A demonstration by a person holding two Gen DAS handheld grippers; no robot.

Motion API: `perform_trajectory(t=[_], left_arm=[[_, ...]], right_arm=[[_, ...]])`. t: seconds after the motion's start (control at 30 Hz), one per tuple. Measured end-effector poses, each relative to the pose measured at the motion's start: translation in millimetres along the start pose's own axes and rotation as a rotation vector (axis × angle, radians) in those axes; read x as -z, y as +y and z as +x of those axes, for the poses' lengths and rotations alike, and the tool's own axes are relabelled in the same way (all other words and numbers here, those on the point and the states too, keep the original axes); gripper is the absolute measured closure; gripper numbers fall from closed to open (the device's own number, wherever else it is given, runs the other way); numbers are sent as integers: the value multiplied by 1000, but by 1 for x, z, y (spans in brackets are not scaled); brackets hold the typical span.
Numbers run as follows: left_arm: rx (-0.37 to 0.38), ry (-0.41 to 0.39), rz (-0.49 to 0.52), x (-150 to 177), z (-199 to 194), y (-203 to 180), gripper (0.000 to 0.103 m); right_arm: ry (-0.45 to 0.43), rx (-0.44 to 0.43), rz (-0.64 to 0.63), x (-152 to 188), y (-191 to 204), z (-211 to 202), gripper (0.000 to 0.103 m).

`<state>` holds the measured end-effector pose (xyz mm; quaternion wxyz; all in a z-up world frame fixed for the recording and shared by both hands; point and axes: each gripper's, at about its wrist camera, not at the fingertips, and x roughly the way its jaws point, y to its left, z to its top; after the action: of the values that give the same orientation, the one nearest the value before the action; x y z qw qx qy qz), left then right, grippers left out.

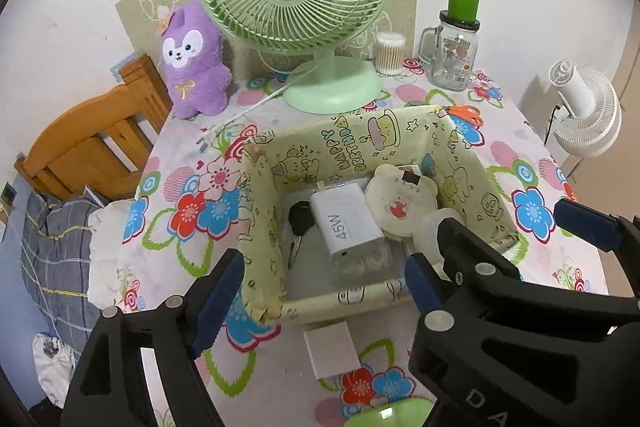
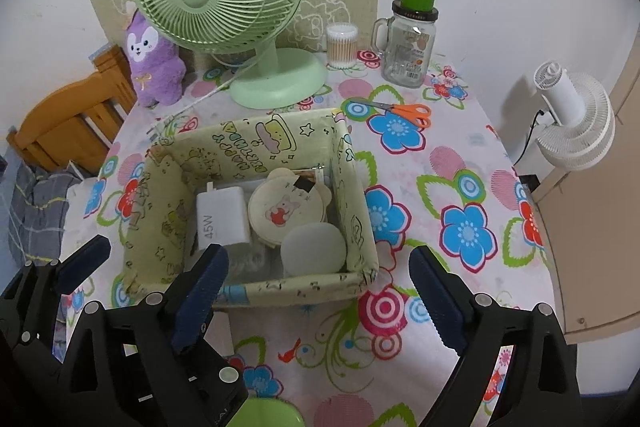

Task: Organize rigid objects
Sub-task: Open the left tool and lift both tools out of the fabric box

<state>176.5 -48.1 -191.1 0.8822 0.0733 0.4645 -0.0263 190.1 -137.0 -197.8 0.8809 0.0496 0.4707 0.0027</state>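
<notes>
Right wrist view: the fabric box [image 2: 352,187] sits mid-worktop, holding charger [image 2: 220,215], round tin [image 2: 286,207] and lid [image 2: 314,247]; soft walls sag, so I'd grip opposite rims. Scissors [image 2: 408,113] lie at one o'clock. Both tools, left tool [image 1: 320,291] and right tool [image 2: 316,295], are released, empty.

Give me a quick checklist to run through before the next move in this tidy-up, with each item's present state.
1. Left gripper empty, pads apart: ok.
2. Right gripper empty, pads apart: ok.
3. Charger, round bear tin and key lie inside the box: ok.
4. Scissors put away: not ok, they lie on the tablecloth behind the box.
5. Small white block put away: not ok, it lies in front of the box.
6. Room left in the box: cannot tell.
</notes>
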Motion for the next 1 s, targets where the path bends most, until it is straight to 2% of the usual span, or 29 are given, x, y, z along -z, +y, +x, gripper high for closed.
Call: perform_trajectory(t=[0.63, 1.0], left_arm=[[9, -49, 2, 27, -52, -5, 13], [8, -60, 18, 45, -73, -5, 8]], right_arm=[[-58, -9, -10, 30, 1, -53, 5], [-59, -36, -12, 48, 1, -71, 5]])
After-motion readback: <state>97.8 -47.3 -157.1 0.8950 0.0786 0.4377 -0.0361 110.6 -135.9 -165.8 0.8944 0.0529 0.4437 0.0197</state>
